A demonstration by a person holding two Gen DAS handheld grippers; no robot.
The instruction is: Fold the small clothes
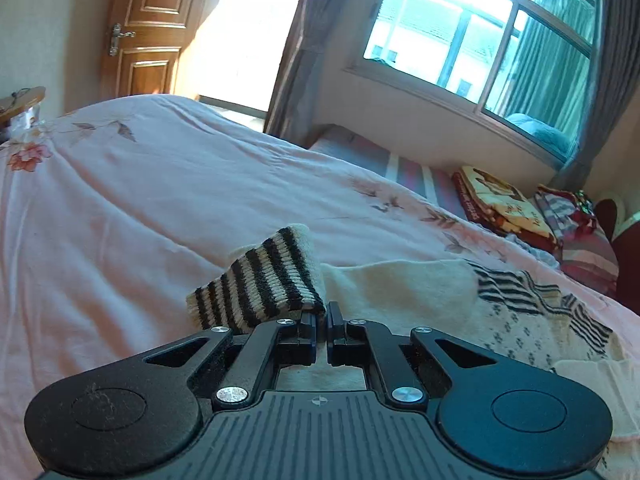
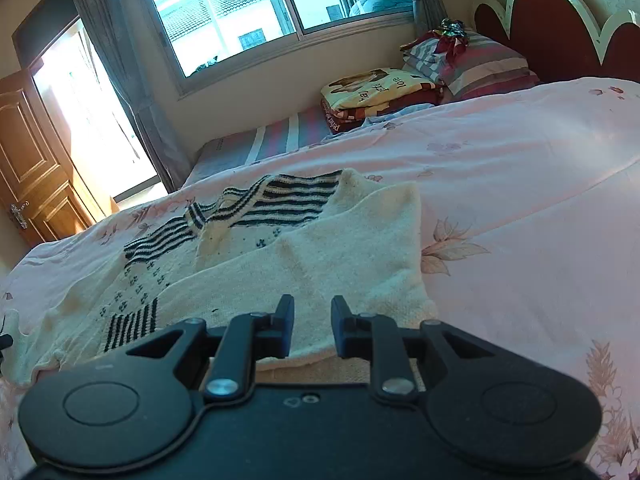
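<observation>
My left gripper pinches the striped knitted cuff of the cream knitted sweater on the pink floral bed; right gripper fingers spread, empty. Folding barely begun, I judge.

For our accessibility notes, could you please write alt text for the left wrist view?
The left gripper, nearly shut, pinches a black-and-cream striped cuff of a cream sweater lying on a pink floral bedspread. A window and wooden door stand behind.
</observation>
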